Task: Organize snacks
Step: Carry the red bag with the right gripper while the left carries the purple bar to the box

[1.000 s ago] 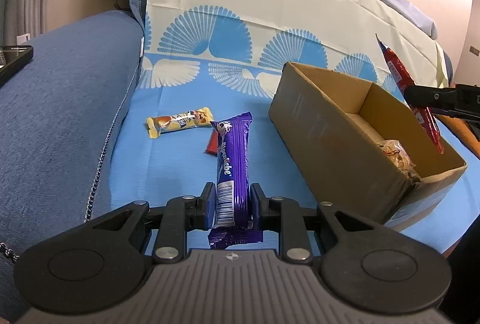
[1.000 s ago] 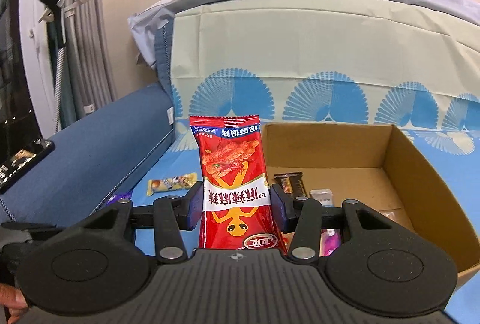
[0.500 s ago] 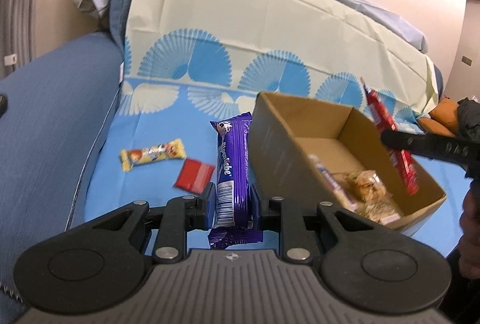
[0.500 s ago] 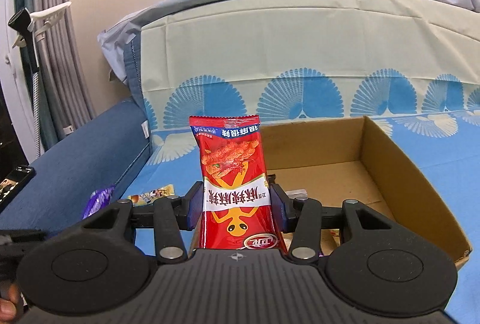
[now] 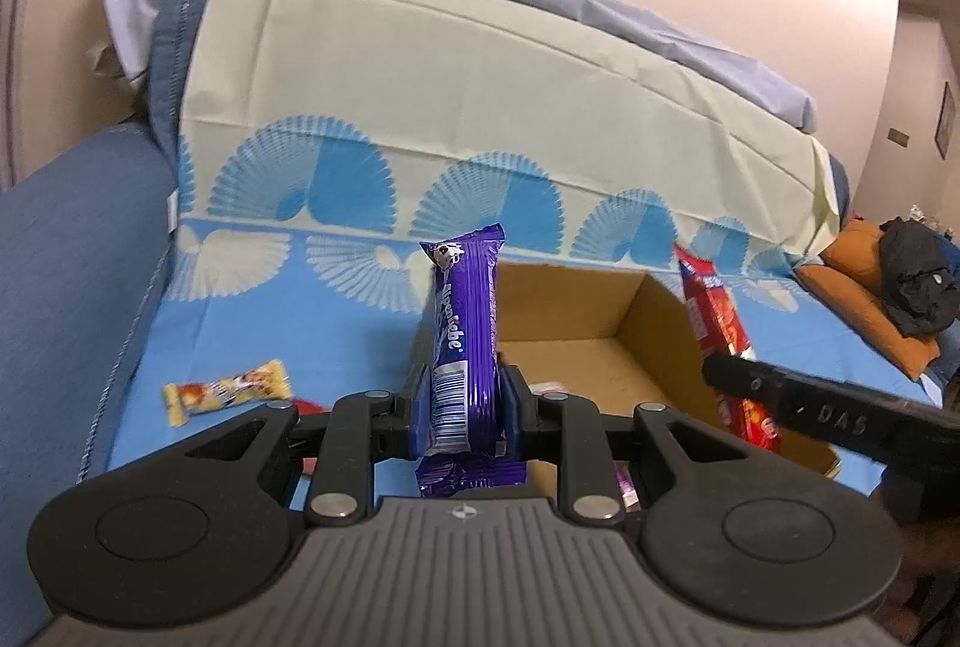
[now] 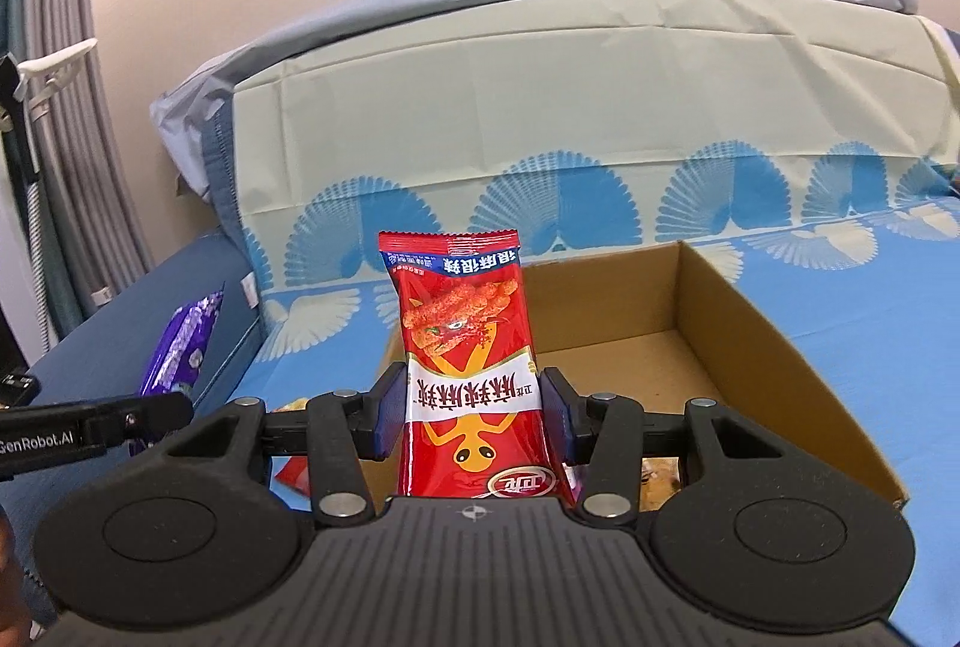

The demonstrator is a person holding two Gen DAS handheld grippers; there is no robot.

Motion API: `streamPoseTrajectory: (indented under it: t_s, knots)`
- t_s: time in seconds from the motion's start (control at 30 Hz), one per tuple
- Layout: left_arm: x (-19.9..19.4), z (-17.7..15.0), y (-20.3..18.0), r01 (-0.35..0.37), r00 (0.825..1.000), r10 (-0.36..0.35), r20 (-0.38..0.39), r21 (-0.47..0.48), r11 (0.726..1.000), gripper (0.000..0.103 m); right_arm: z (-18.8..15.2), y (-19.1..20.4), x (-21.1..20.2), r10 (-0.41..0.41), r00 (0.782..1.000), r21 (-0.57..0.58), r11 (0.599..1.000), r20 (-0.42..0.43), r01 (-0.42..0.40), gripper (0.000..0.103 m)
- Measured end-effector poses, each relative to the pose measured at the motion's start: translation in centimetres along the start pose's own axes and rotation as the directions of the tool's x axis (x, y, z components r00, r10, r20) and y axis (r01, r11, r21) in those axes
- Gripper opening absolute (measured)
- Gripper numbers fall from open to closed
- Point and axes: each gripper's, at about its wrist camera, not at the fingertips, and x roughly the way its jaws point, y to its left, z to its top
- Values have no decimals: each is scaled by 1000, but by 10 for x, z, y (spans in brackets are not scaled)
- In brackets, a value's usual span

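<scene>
My left gripper (image 5: 465, 407) is shut on a purple chocolate bar (image 5: 465, 323), held upright in front of the open cardboard box (image 5: 660, 323). My right gripper (image 6: 471, 407) is shut on a red snack packet (image 6: 468, 347), held upright over the near left part of the same box (image 6: 750, 341). The red packet also shows in the left wrist view (image 5: 717, 323), and the purple bar in the right wrist view (image 6: 180, 347). A yellow snack bar (image 5: 231, 388) and a small red packet (image 5: 306, 406) lie on the blue sheet left of the box.
The box holds several wrapped snacks at its near end (image 6: 657, 470). The blue sheet (image 5: 288, 311) covers a sofa seat, with a blue armrest (image 5: 66, 251) at the left. An orange cushion with dark clothing (image 5: 900, 299) lies far right.
Both grippers have moved towards the box with their snacks still held. The left gripper has swung right, so the box now lies straight ahead of it.
</scene>
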Motion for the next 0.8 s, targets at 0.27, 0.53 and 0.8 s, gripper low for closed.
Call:
streamPoseTrajectory:
  t_s: [0.27,0.53,0.8]
  knots:
    - [17,16,-29,46,999,-46,10,16,999,26,4,-17,1,-76,997,52,996,21,74,49]
    - [29,23,-50,75,997,-75,5,29,997,26,7,-29,1,-123,992,96,988,34,120,49]
    - [38,27,-66,86,996,-86,-5,43,995,26,9,-38,0,-149,988,138,980,45,142,49]
